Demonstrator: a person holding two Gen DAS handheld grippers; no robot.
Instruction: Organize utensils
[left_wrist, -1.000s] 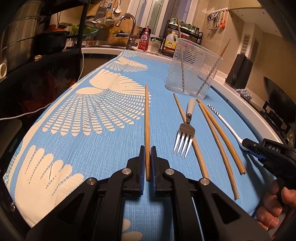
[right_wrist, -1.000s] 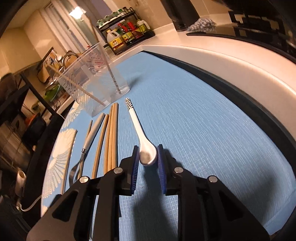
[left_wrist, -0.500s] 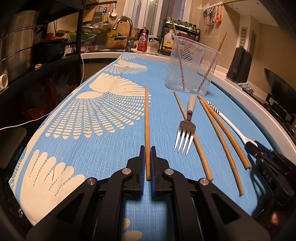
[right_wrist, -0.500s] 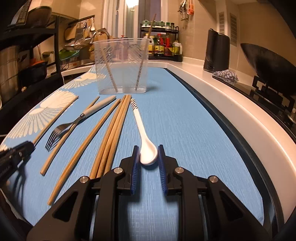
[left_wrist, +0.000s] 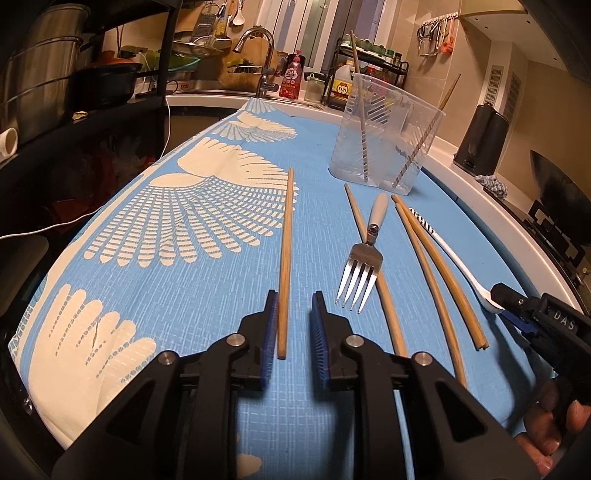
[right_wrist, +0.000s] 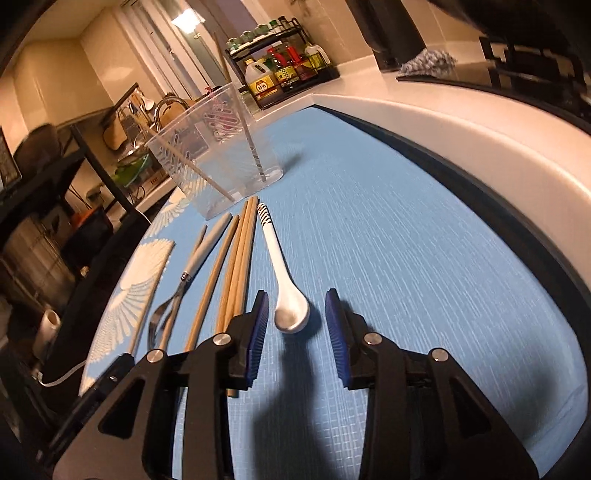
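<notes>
1. Left wrist view: the left tool (left_wrist: 293, 314) is seen low over the blue cloth (left_wrist: 221, 295) on the tabletop, jaws opening, pads parted. A single wooden chopstick (left_wrist: 285, 258) lies between them, close against the left pad; it rests flat on the cloth and is not clamped.
2. Right wrist view: the right tool (right_wrist: 295, 317) is likewise opening. The bowl of the white spoon (right_wrist: 291, 314) lies between the pads, clear of both, on the cloth.
3. Other utensils are noted between the two tools: a fork (left_wrist: 364, 266) lying across one chopstick, and a group of loose chopsticks (left_wrist: 436, 273) just beside the spoon's striped handle.
4. The clear plastic container (left_wrist: 384, 144) stands at the far end of the cloth, upright, with two chopsticks already leaning inside.
5. Step in hand, judged: both items are set down in the row, and neither is gripped. Sorting is only partly done, since most utensils are outside the container.
6. Next move, judged: if the container is the goal, a firm re-grip near one end is needed, then a lift and a tilt to drop the piece upright. The thin chopstick may roll off the pad.
</notes>
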